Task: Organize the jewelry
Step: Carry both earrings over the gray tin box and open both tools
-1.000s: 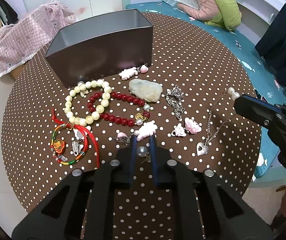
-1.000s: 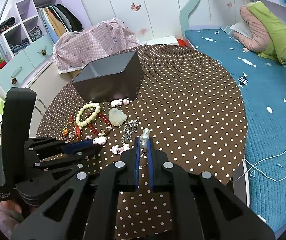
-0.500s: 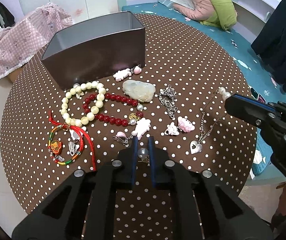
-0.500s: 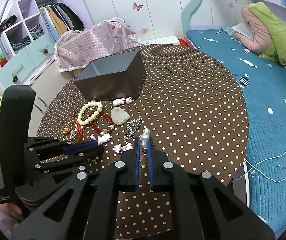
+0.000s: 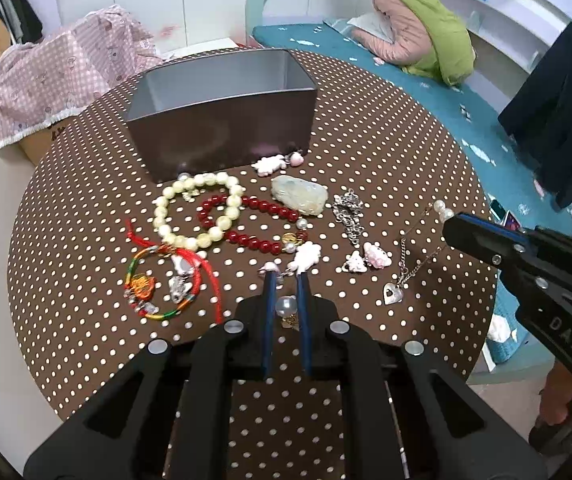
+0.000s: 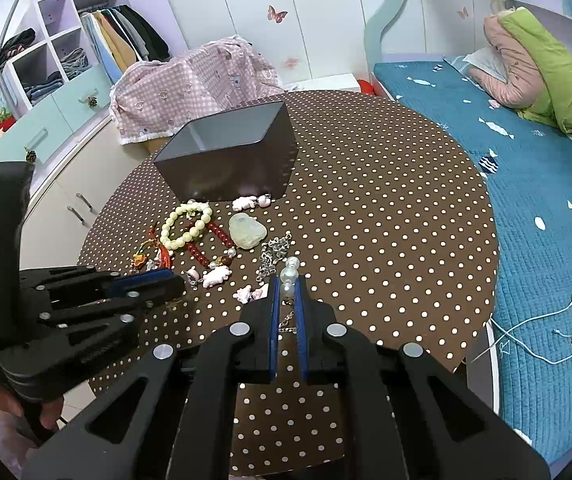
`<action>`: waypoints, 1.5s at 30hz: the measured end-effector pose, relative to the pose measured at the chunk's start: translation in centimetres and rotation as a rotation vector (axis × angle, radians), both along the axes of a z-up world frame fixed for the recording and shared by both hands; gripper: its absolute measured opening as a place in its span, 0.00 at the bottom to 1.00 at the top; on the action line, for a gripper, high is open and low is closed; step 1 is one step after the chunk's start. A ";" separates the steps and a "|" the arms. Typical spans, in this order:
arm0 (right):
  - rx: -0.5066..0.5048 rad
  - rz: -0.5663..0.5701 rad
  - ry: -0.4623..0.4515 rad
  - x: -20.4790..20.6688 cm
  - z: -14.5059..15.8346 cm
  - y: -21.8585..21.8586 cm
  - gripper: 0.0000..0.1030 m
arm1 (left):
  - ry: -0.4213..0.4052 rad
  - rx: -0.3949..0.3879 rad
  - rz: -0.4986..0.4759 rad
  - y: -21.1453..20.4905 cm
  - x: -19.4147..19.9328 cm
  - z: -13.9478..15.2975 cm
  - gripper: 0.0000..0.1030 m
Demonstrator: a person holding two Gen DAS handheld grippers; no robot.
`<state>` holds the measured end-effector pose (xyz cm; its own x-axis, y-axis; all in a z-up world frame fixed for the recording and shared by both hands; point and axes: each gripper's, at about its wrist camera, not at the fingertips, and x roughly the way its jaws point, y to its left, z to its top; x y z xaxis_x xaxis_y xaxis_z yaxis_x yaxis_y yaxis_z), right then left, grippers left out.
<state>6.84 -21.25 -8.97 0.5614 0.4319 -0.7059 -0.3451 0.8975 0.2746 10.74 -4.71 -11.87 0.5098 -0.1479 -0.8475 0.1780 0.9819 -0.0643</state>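
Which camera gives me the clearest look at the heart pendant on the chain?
The left wrist view. There the heart pendant lies flat on the dotted table, unobstructed, its chain running up towards the right hand-held gripper. In the right wrist view the pendant is hidden; only chain shows between that gripper's fingers.

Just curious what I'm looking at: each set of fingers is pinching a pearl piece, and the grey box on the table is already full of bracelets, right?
Not quite. The grey box looks empty in the left wrist view; the bracelets lie on the table in front of it. Both fingers do pinch pearl pieces.
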 end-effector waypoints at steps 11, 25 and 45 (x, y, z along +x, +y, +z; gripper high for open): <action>-0.006 0.037 -0.058 0.2 1.9 1.8 0.06 | -0.041 -0.102 0.043 4.0 -0.3 2.4 0.10; -0.007 0.077 -0.215 2.7 6.7 3.7 0.06 | -0.118 -0.302 0.098 10.1 3.0 7.7 0.10; 0.008 0.141 -0.294 10.2 8.6 7.0 0.06 | -0.291 -0.138 0.049 7.4 11.9 9.0 0.10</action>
<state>17.07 -14.30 -0.35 0.6748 0.5249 -0.5188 -0.5312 0.8334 0.1522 22.68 2.71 -2.89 0.7369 -0.2201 -0.6392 0.1608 0.9754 -0.1505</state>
